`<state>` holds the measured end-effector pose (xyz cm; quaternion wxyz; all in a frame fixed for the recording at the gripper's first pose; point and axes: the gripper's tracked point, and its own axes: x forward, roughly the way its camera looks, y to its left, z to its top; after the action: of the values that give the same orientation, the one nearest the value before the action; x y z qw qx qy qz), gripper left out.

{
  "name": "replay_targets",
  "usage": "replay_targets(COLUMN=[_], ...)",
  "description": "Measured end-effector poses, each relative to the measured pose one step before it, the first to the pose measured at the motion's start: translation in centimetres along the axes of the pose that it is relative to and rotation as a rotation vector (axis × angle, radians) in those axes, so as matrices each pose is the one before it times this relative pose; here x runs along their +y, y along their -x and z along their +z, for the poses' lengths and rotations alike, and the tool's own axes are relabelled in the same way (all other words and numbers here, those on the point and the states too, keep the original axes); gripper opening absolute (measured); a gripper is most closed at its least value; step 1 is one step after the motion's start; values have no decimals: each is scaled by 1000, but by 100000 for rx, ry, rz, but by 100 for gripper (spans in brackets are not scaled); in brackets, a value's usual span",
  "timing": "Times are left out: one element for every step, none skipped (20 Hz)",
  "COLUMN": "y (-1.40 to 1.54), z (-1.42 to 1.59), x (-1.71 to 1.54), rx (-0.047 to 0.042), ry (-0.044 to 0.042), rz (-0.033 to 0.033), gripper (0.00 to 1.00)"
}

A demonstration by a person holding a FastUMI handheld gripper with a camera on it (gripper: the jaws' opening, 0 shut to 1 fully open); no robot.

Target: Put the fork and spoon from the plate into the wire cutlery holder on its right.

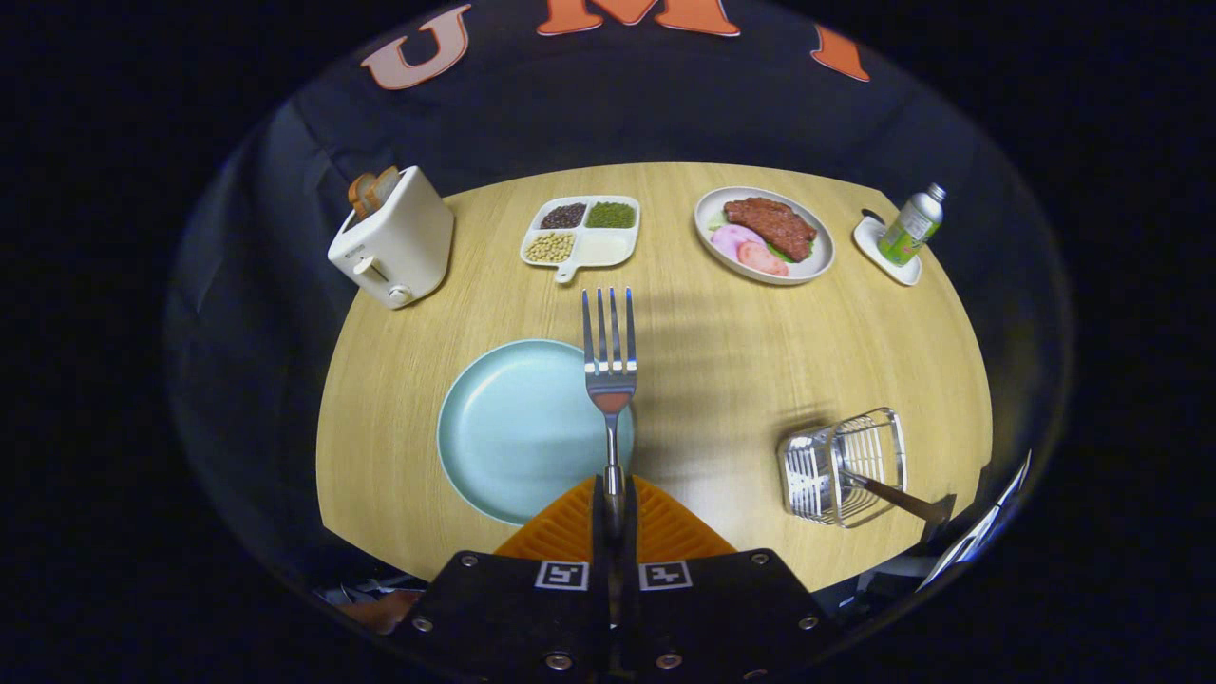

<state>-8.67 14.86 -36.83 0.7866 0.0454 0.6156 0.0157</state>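
Observation:
My gripper [610,499] is shut on the handle of a silver fork [609,361], which sticks straight out ahead with its tines up, held above the table. Below it lies a light blue plate [513,432], bare on the part I can see; the fork hangs over the plate's right rim. To the right stands the wire cutlery holder [844,465], with a dark-handled utensil [898,496] leaning out of it toward the table's near edge.
Along the far side of the round wooden table [722,361] stand a white toaster [394,242] with bread, a divided dish of beans [581,233], a plate of meat [765,236] and a small green bottle [910,228] on a white coaster.

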Motion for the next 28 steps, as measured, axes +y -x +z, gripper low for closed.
replay_targets(y=[466, 464, 333, 390, 219, 49, 202, 163, 98, 63, -126, -195, -78, -188, -280, -344, -414, -396, -255, -301, -226, -228, -323, -124, -91, 79, 203, 85], z=[-10, -249, -227, -261, -226, -217, -402, -360, -447, -614, -280, -404, -182, -280, -413, -255, -393, -309, -241, -291, -470, -60, -7, -74, 89, 260, 228, 269], x=[-1629, -1657, -1587, -1404, -1335, -1326, -1133, -766, -533, -785, -897, -673, -457, -216, -260, -369, -441, -232, -81, 30, -140, -257, -194, 17, 72, 88, 72, -101], rx=[-481, 443, 502, 662, 601, 620, 1078, 1408, 1397, 2114, 1121, 2010, 1020, 2085, 2052, 1643, 2226, 1883, 1706, 2174, 2130, 580, 1211, 1032, 123, -207, -376, -558], ry=[-1102, -853, -1280, -888, -163, 685, 974, 881, 789, 1874, 1601, 1567, 464, 649, 598, 770, 1185, 1187, 756, 728, 813, 836, 321, -143, -647, -783, -365, 444], rz=[-1093, -1111, -786, -101, -644, -751, -88, 1027, 1168, 384, -477, -463, 270, 1133, 711, -283, -714, -203, 263, 651, -55, -488, -337, 634, 893, 1199, 1032, 242], gripper=[5, 5, 5, 5, 5, 5, 5, 5, 5, 5, 5, 5, 5, 5, 5, 5, 5, 5, 5, 5, 6, 7, 7, 8, 9, 9, 9, 10])
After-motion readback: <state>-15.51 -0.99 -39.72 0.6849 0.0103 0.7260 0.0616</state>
